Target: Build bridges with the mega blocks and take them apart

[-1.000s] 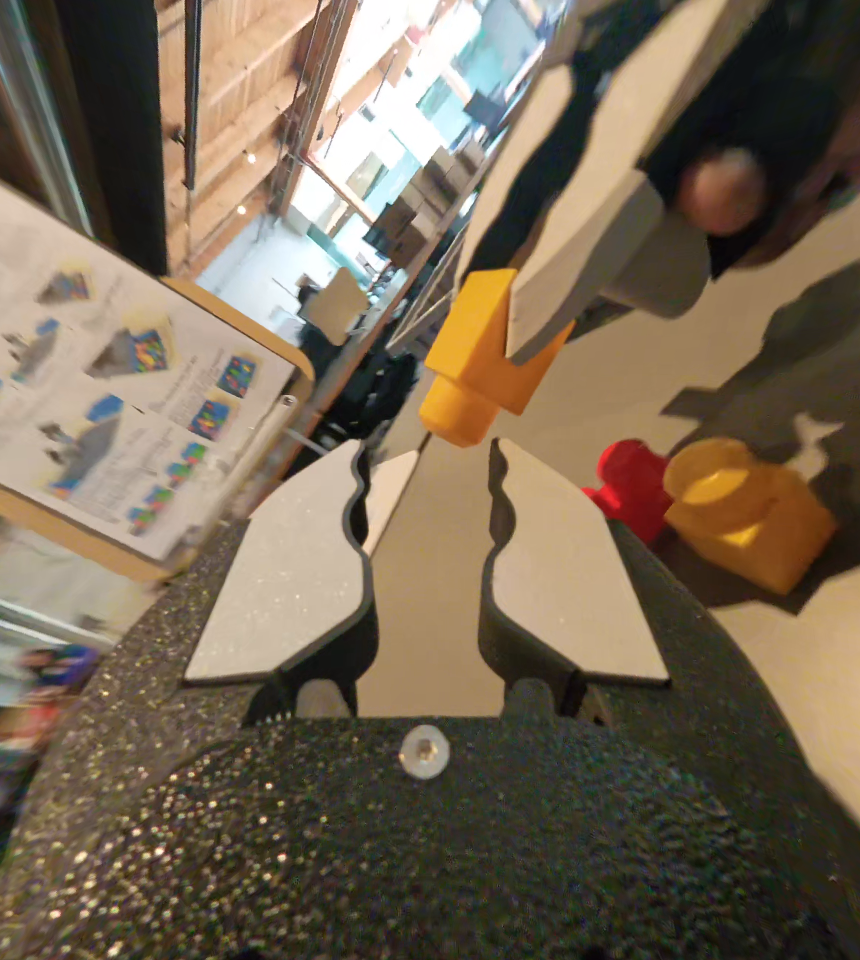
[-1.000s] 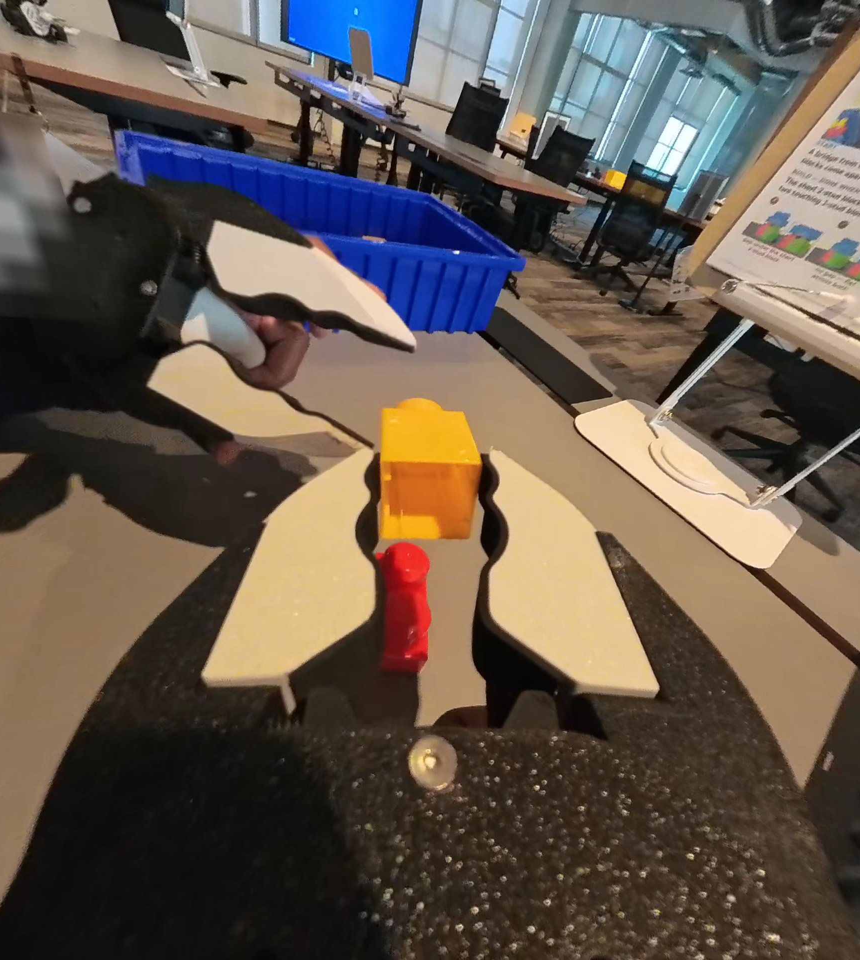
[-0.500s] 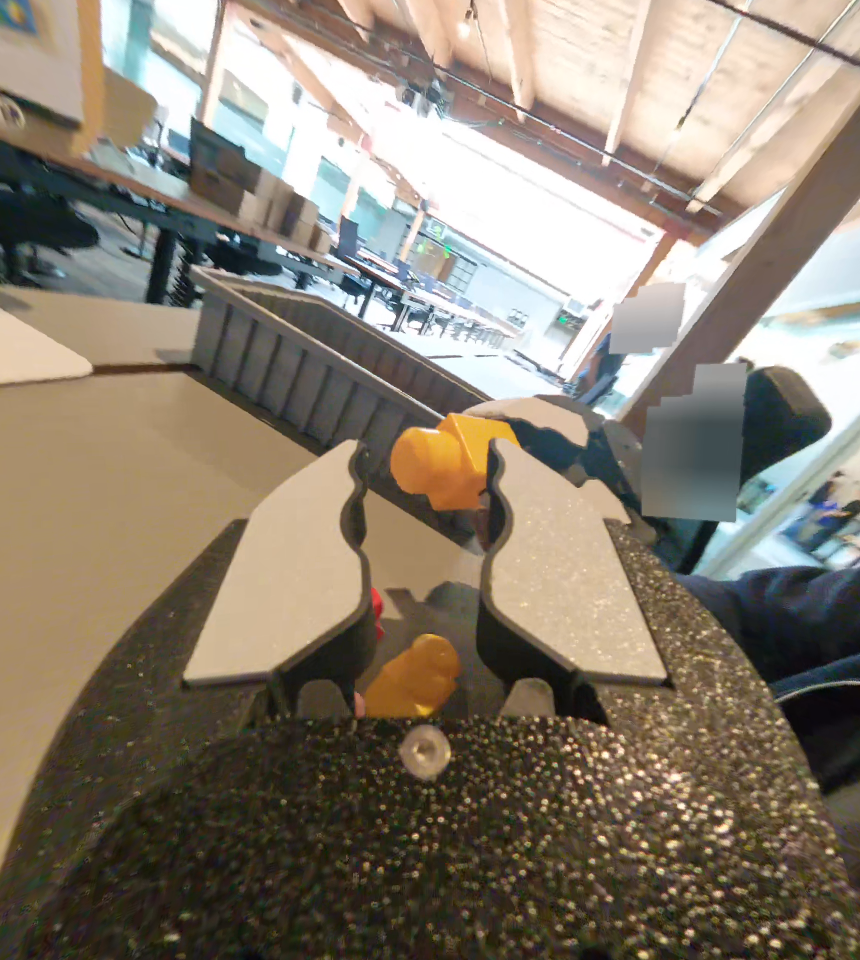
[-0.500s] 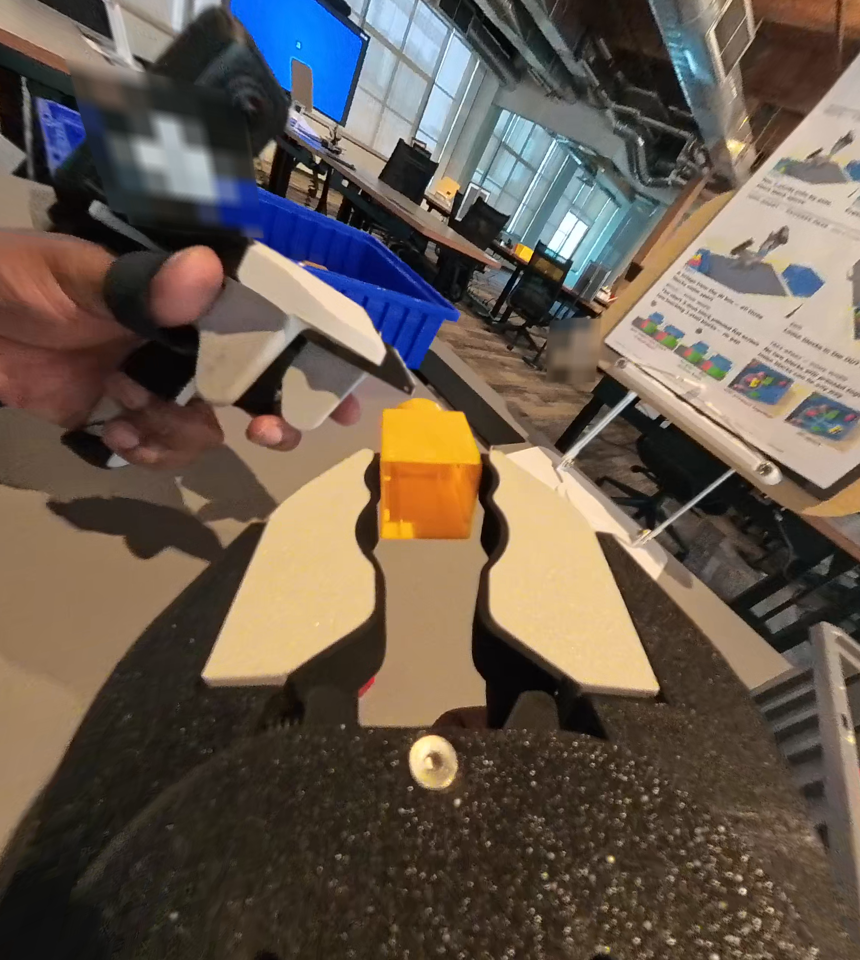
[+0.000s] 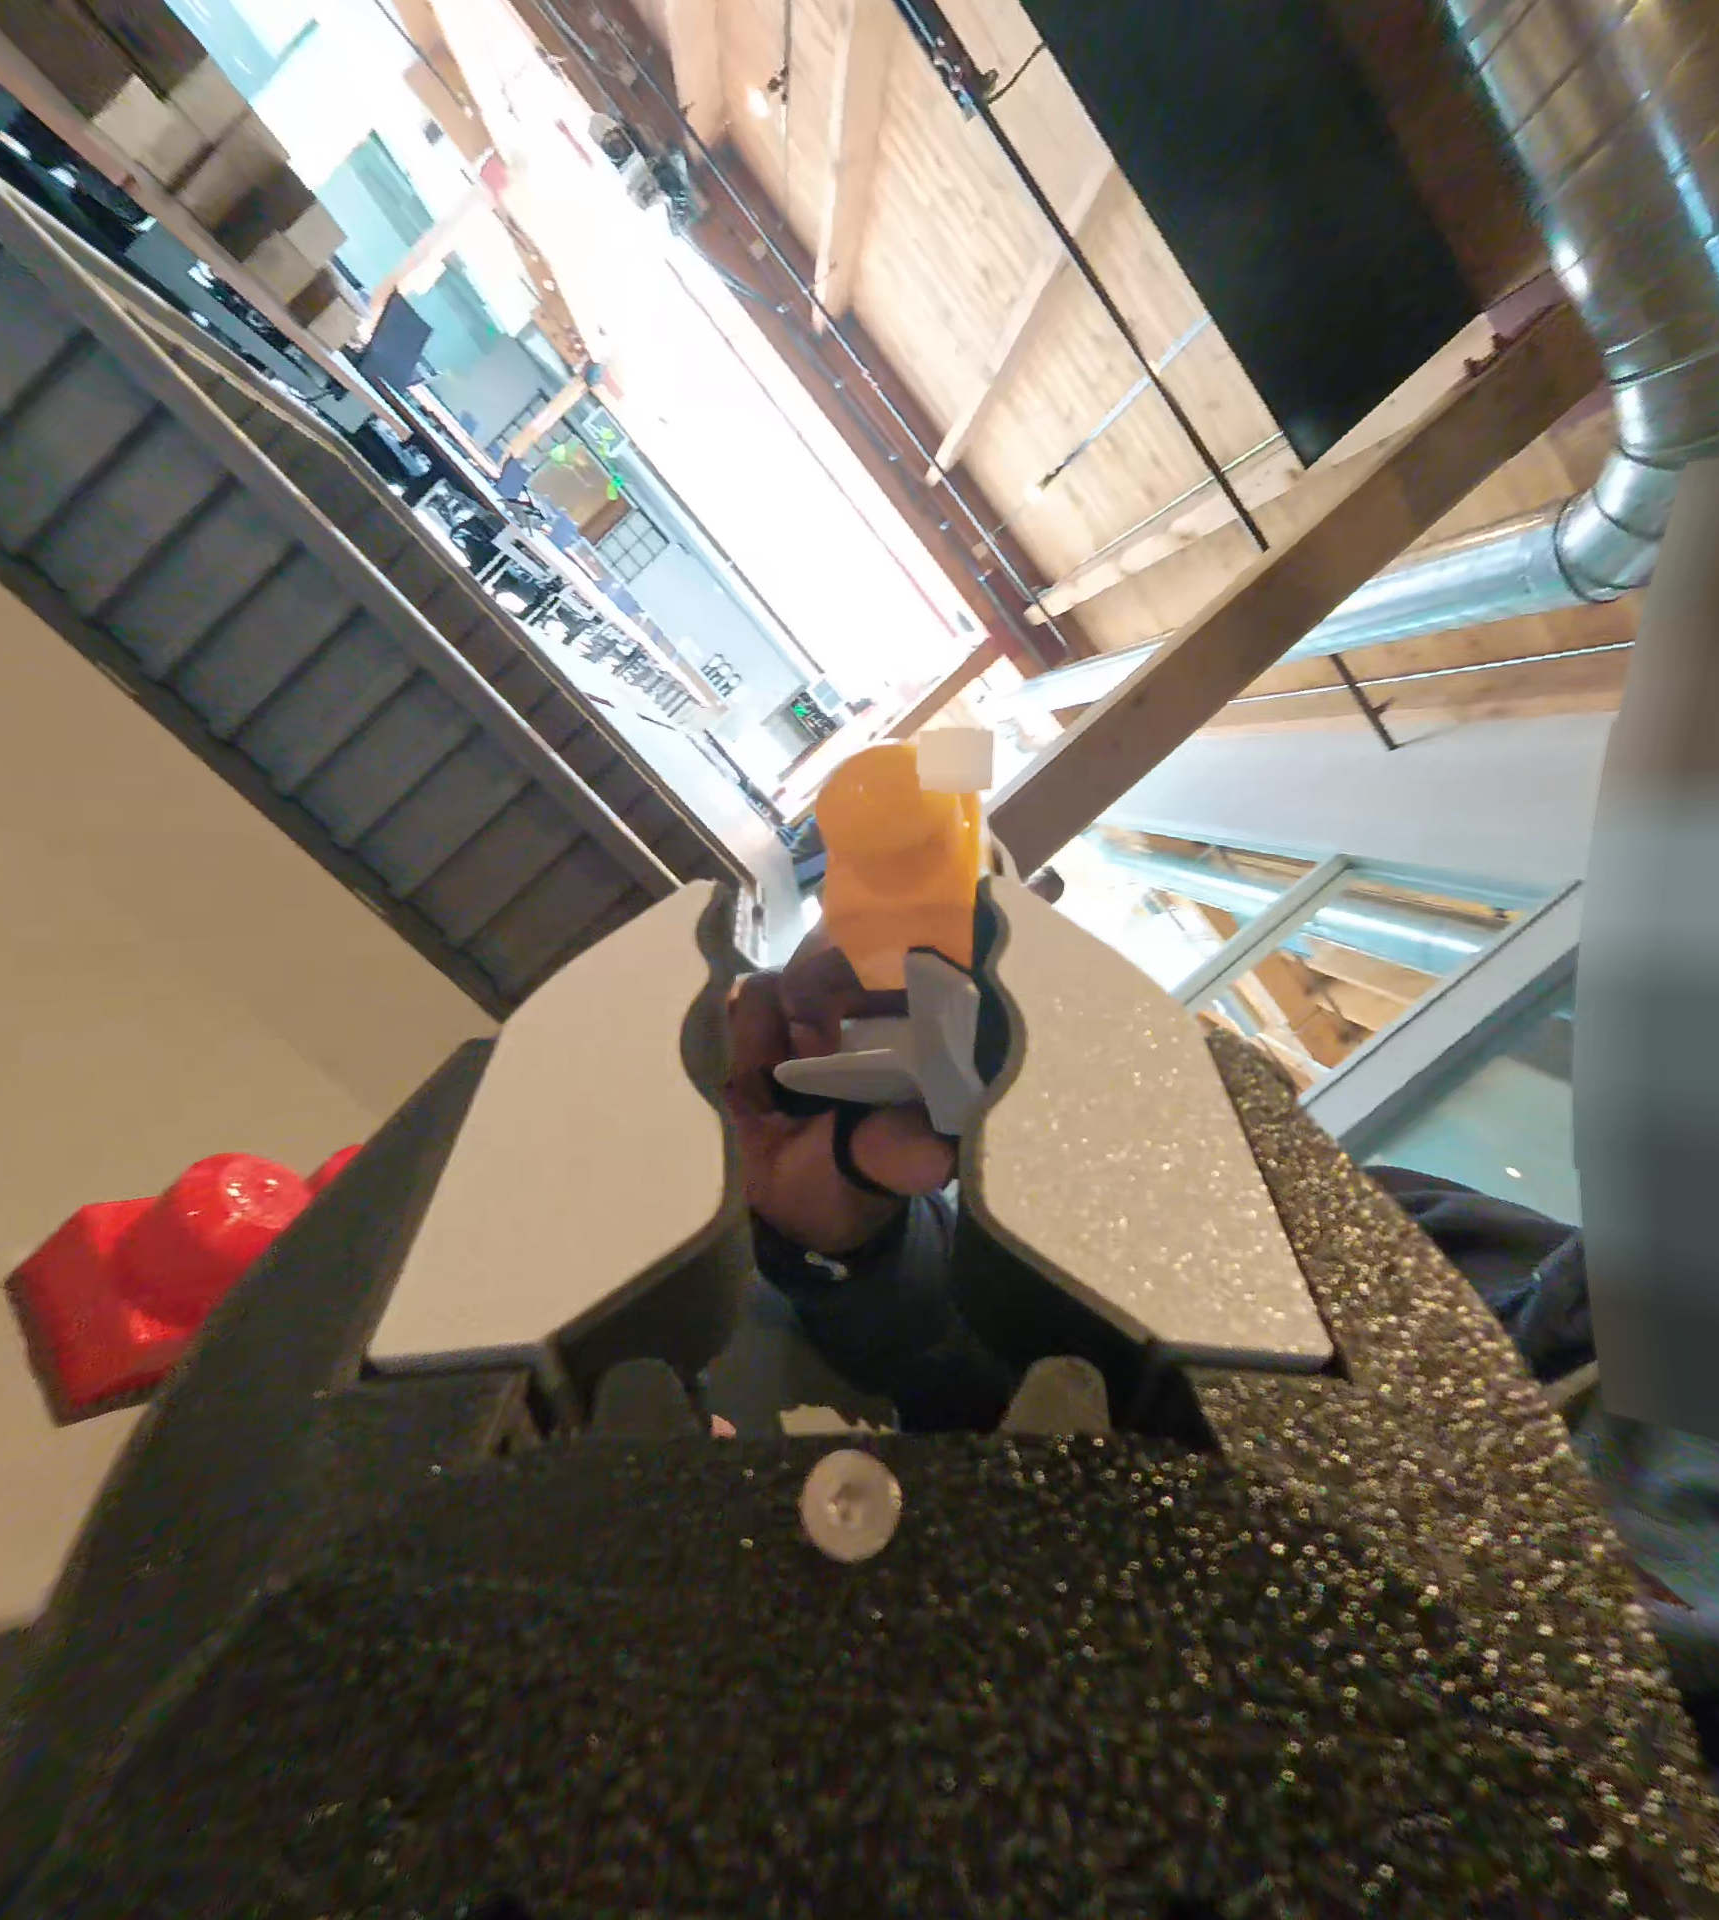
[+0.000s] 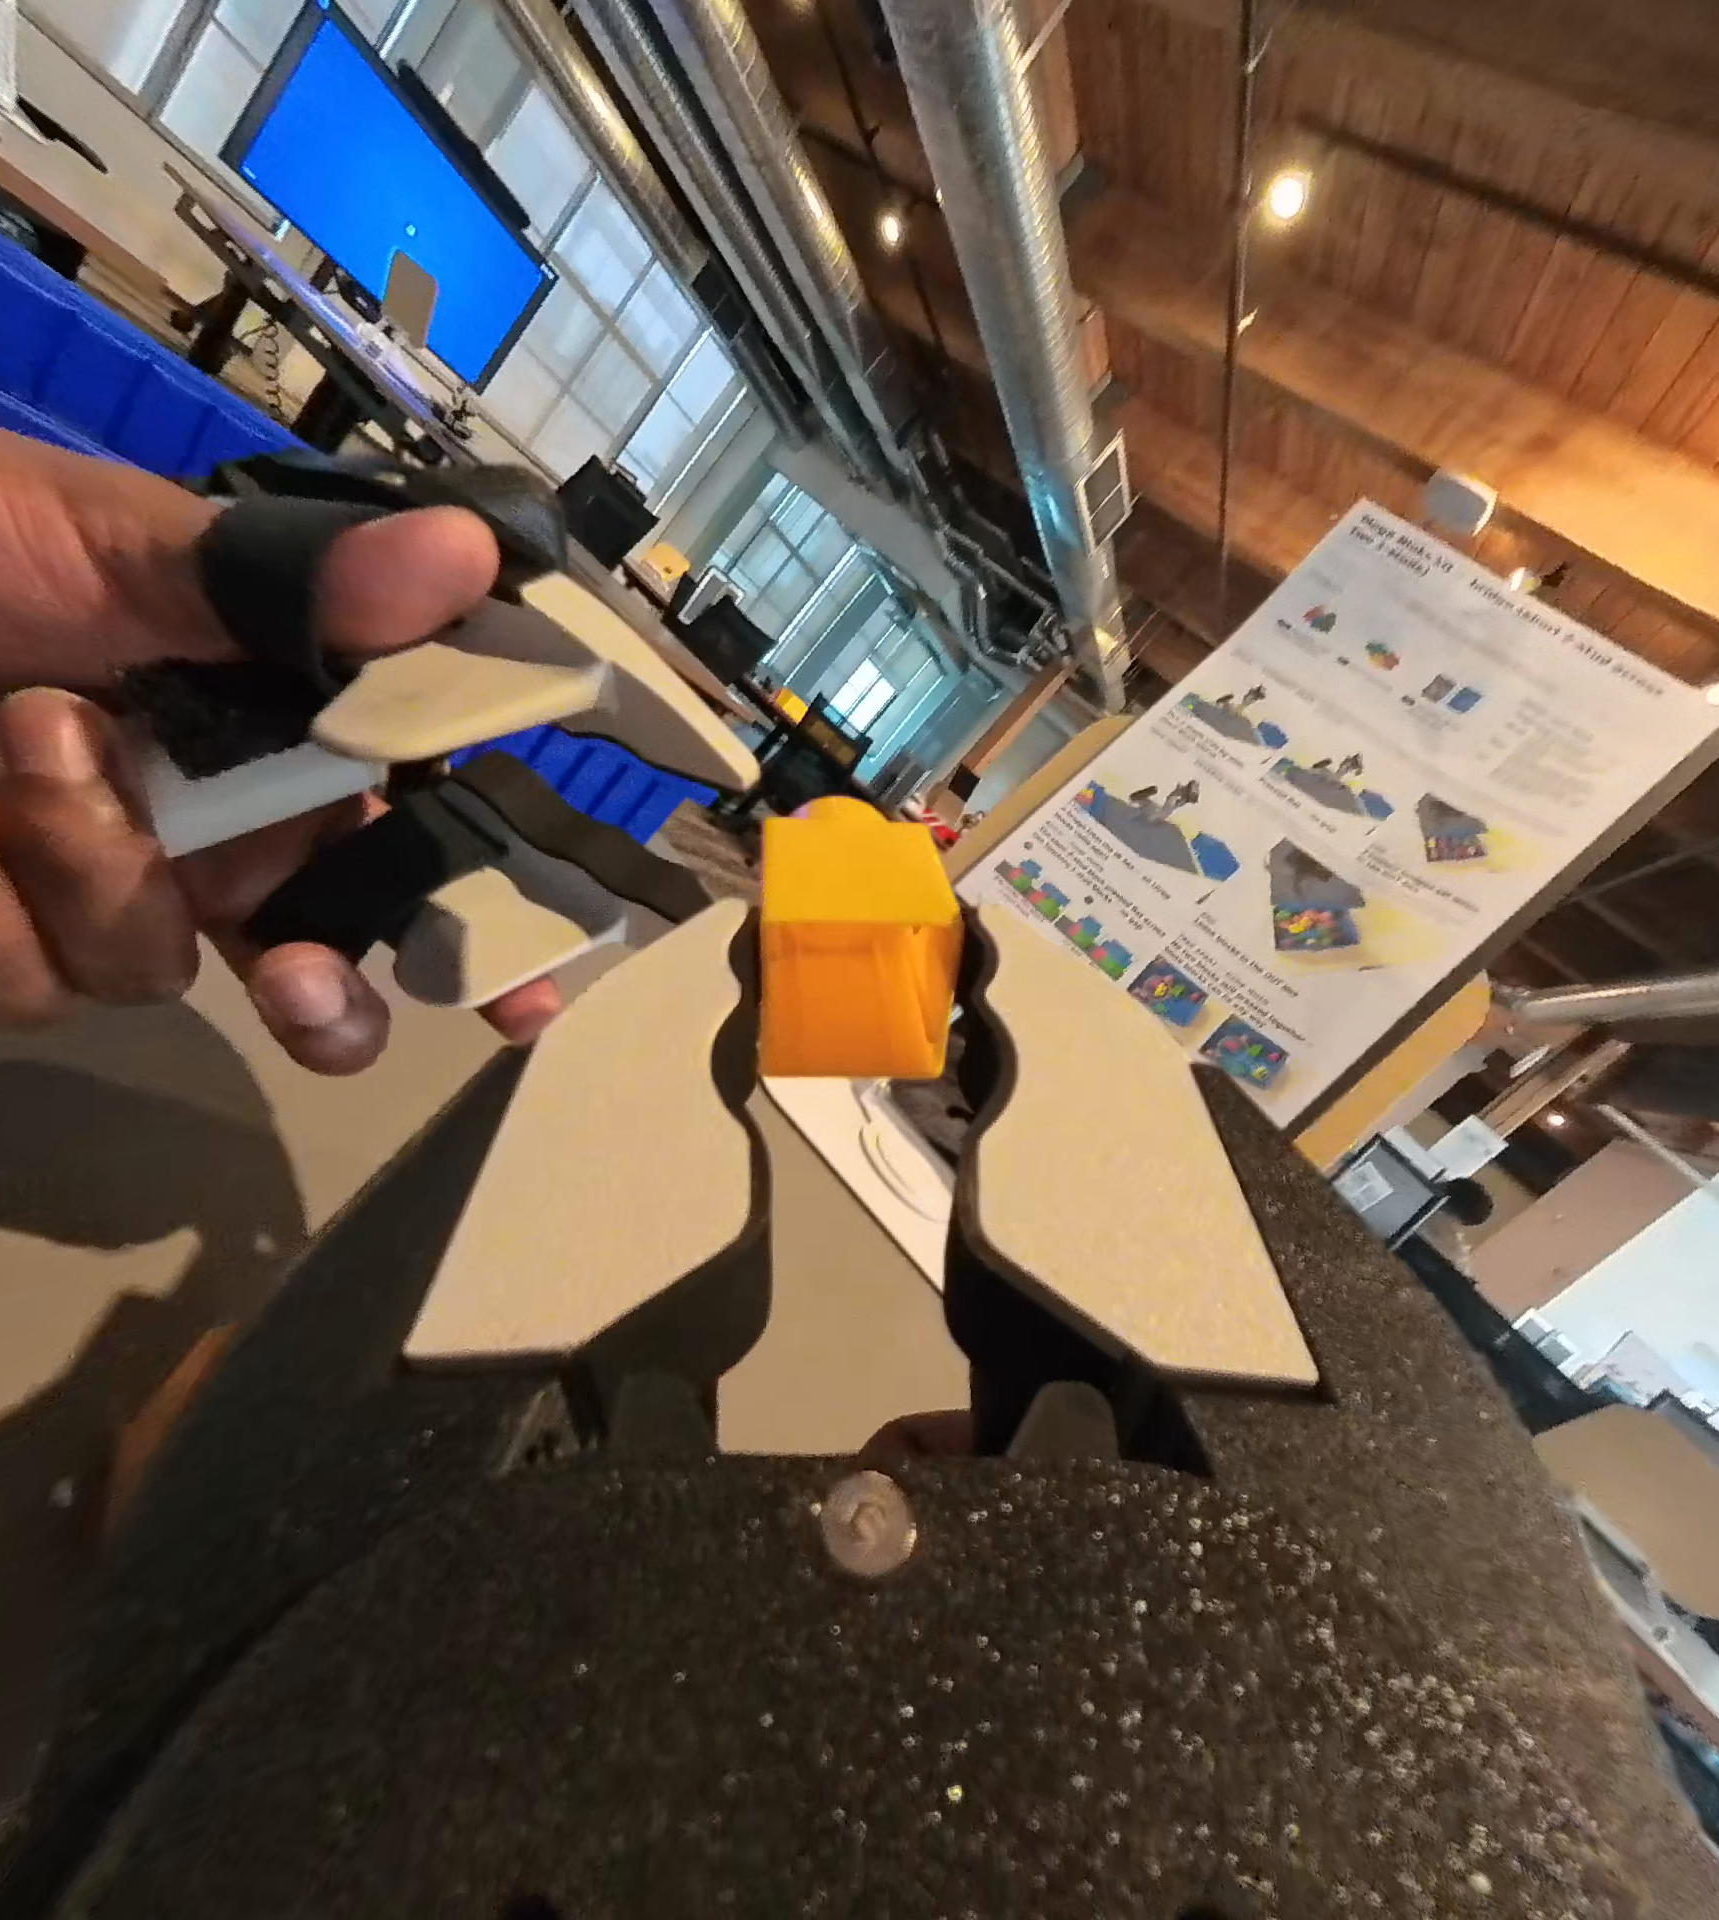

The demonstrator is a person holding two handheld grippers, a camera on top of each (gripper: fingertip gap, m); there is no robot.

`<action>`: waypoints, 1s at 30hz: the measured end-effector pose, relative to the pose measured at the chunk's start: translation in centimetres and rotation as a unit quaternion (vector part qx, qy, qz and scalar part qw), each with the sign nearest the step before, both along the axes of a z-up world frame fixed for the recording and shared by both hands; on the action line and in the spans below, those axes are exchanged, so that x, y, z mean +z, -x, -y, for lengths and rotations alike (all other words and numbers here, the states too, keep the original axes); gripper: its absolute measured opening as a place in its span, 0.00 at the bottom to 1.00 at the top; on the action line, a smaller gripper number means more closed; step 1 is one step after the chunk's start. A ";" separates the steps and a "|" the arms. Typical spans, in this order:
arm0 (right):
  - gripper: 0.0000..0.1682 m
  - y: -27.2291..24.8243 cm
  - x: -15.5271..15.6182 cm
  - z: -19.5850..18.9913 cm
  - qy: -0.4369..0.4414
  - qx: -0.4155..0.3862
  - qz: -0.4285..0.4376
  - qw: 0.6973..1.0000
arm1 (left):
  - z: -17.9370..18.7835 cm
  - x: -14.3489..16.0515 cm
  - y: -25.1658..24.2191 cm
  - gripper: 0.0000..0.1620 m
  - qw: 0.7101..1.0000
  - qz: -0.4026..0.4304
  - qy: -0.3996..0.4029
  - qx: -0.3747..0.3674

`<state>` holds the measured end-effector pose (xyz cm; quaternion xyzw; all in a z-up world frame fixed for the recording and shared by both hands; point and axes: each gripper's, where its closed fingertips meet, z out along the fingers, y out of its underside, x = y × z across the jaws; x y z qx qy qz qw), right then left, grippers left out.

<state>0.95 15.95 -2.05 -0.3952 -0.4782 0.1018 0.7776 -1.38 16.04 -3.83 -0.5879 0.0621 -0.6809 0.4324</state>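
The right gripper (image 6: 857, 987) is clamping the yellow block (image 6: 855, 961) at its fingertips, lifted off the grey table (image 6: 335, 1143). At ten o'clock the left gripper (image 6: 564, 821) is hanging with fingers spread and empty, while a red block (image 5: 148, 1278) is lying on the table at nine o'clock in the left wrist view. Apparently a piece is being carried mid-build or mid-teardown; next it needs lowering squarely onto studs or into the blue bin (image 6: 24, 353) beyond.
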 end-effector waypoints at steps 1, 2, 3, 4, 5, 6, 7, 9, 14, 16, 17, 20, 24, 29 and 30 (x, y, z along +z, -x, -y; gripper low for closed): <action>0.21 0.2 0.0 0.2 -0.007 -0.001 -0.001 1.000 | 0.1 0.1 -0.1 0.26 1.000 0.004 -0.001 -0.004; 0.21 0.4 0.0 0.5 -0.013 -0.002 0.001 1.000 | 0.3 0.2 -0.2 0.26 1.000 0.009 -0.004 -0.006; 0.21 0.6 -0.1 0.6 -0.019 -0.005 0.004 1.000 | 0.4 0.4 -0.2 0.26 1.000 0.016 -0.007 -0.007; 0.21 0.7 -0.2 0.6 -0.025 -0.011 0.006 1.000 | 0.6 0.6 -0.2 0.26 1.000 0.026 -0.009 -0.012; 0.21 0.8 -0.3 0.5 -0.028 -0.015 0.007 0.999 | 0.8 0.8 -0.3 0.26 0.999 0.036 -0.011 -0.020; 0.21 1.0 -0.3 0.6 -0.030 -0.015 0.006 0.999 | 0.9 1.0 -0.4 0.26 0.999 0.044 -0.010 -0.026; 0.21 1.1 -0.3 0.6 -0.031 -0.014 0.004 0.999 | 1.0 1.0 -0.5 0.26 0.998 0.048 -0.009 -0.029; 0.21 1.4 -0.4 0.9 -0.036 -0.009 0.000 0.999 | 1.1 0.8 -0.9 0.26 0.998 0.050 -0.007 -0.035; 0.22 2.1 -1.2 1.2 -0.035 -0.003 0.010 0.999 | 1.1 0.2 -1.3 0.22 0.999 0.032 -0.021 -0.027; 0.22 2.2 -1.8 0.9 -0.014 0.005 0.020 1.000 | 0.9 -0.2 -0.9 0.22 0.999 -0.005 -0.053 -0.003; 0.22 2.3 -2.2 0.8 0.001 0.011 0.026 1.000 | 0.8 -0.2 -0.7 0.22 0.997 -0.027 -0.076 0.010; 0.33 2.5 -3.4 0.7 0.057 0.050 0.041 0.996 | 0.5 -0.1 0.3 0.22 0.985 -0.091 -0.137 0.047; 0.36 2.0 -6.3 0.9 0.142 0.135 0.119 0.973 | 0.5 -1.7 1.9 0.22 0.941 -0.245 -0.225 0.064; 0.31 -0.3 -9.6 -2.6 0.303 0.133 0.175 0.927 | 0.6 -9.7 2.7 0.22 0.795 -0.516 -0.318 0.008; 0.31 -0.6 -10.5 -3.1 0.338 0.128 0.188 0.913 | 1.0 -10.9 2.4 0.22 0.787 -0.529 -0.317 -0.014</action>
